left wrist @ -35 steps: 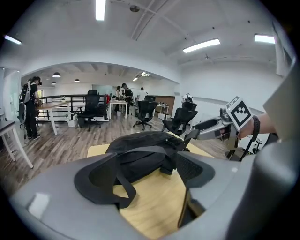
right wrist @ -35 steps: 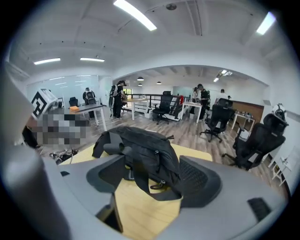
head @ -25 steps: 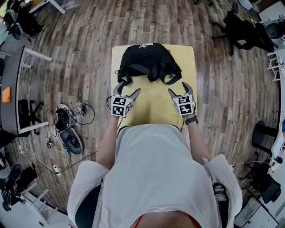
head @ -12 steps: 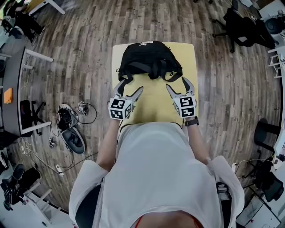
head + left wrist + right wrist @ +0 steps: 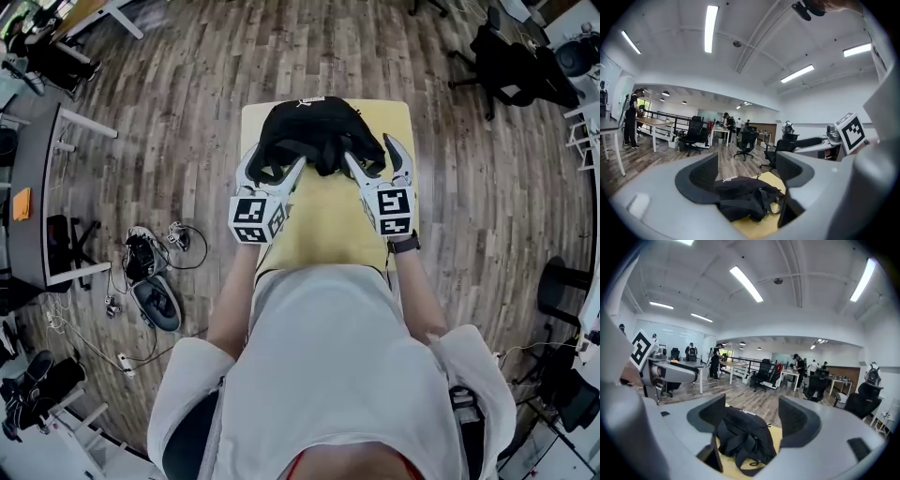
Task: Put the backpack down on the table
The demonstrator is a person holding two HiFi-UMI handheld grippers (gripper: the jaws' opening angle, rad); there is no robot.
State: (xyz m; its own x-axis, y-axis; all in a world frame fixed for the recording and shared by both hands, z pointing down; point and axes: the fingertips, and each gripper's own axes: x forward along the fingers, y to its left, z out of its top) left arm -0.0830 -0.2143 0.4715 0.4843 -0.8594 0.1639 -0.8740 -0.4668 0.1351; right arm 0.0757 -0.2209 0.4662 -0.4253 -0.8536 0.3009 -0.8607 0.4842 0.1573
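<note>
The fingers (image 5: 701,176) of the left gripper (image 5: 272,171) are spread apart and hold nothing. The right gripper (image 5: 371,152) is likewise spread and empty. Both have advanced since the earlier frame and now flank the near edge of the black fabric backpack (image 5: 314,127), which lies at the far end of the yellow rectangular desk (image 5: 323,225). Its white label (image 5: 310,98) is too small to read. The brown wood-plank floor (image 5: 187,84) surrounds the desk.

place: open-plan office | 2 o'clock: black swivel chairs (image 5: 511,66) | 9 o'clock: grey desk (image 5: 28,159) | overhead: strip lights (image 5: 746,283) (people (image 5: 798,365) at far desks) | wood-plank floor (image 5: 187,84)
</note>
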